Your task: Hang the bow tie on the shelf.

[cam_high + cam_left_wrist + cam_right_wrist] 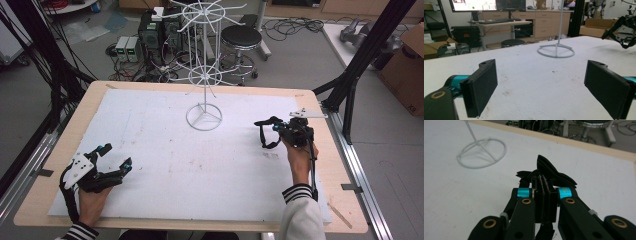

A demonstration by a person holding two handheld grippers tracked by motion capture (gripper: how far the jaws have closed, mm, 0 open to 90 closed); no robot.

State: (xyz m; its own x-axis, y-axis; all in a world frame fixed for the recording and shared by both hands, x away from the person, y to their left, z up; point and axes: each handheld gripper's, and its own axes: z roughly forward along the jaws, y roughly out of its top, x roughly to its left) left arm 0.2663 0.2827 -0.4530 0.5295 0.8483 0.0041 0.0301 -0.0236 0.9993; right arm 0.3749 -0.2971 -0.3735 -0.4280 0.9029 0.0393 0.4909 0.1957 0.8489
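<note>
A white wire display rack (204, 75) stands on its ring base at the back middle of the white mat (200, 170); its arms carry nothing. My right gripper (276, 128) hovers at the right of the mat, shut on a thin black item (266, 134) with curved, looping parts; I cannot tell what it is. In the right gripper view the jaws (543, 182) press together on this black item (555, 173), with the rack's base (482, 152) beyond to the left. My left gripper (116, 156) rests at the front left, open and holding nothing, its pads (485, 82) wide apart.
The wooden table edge (50, 165) frames the mat. Black frame posts (367, 50) rise at the right and left corners. A stool (241, 37), computers and cables stand on the floor behind the table. The rack's base (556, 51) lies ahead of my left gripper.
</note>
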